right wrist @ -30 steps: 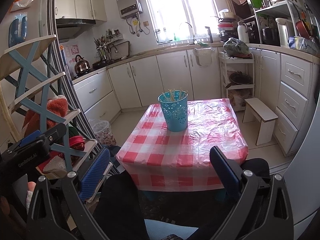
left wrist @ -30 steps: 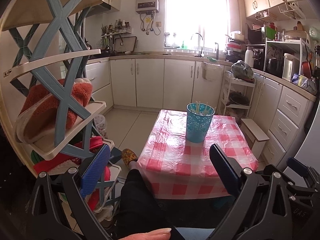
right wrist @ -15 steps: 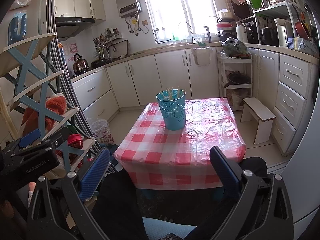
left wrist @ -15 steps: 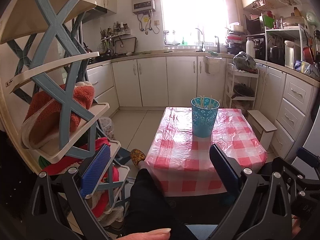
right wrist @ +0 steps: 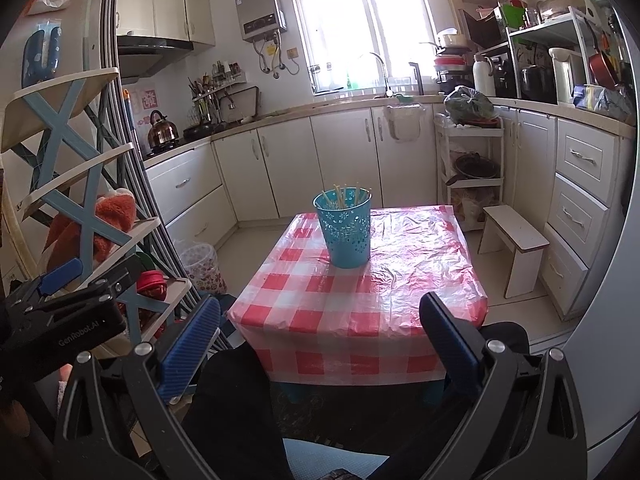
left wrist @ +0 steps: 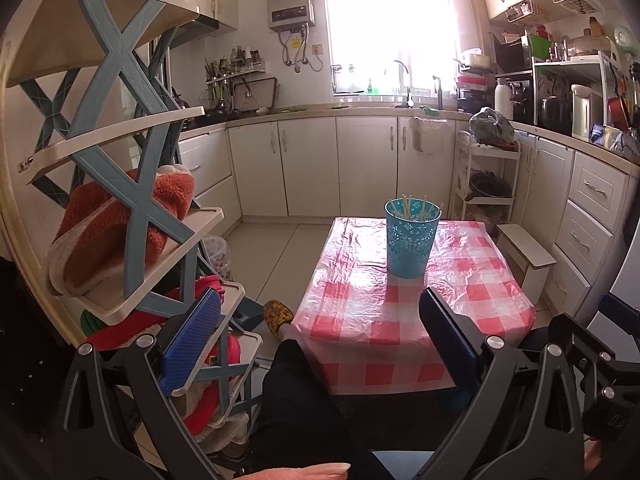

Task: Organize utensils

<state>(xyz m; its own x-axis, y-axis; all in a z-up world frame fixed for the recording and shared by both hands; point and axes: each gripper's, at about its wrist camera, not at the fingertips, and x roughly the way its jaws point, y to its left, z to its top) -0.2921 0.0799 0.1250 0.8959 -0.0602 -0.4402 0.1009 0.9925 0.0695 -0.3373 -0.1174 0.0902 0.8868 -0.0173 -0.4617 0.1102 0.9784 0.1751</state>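
Two grippers, both held short of the table (left wrist: 408, 316), near its front edge. Left gripper (left wrist: 320, 328): fingers spread wide, nothing between them. Right gripper (right wrist: 320, 328): fingers likewise spread, empty. The chopsticks (right wrist: 344, 196) stand upright in the blue cup (right wrist: 346, 228), which rests on the checked cloth toward the table's far end. A shelf rack (left wrist: 120, 184) stands at left.

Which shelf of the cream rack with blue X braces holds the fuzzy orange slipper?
The third shelf from the top of the rack holds the fuzzy orange slipper; the two cream shelves above it appear bare from this low angle.
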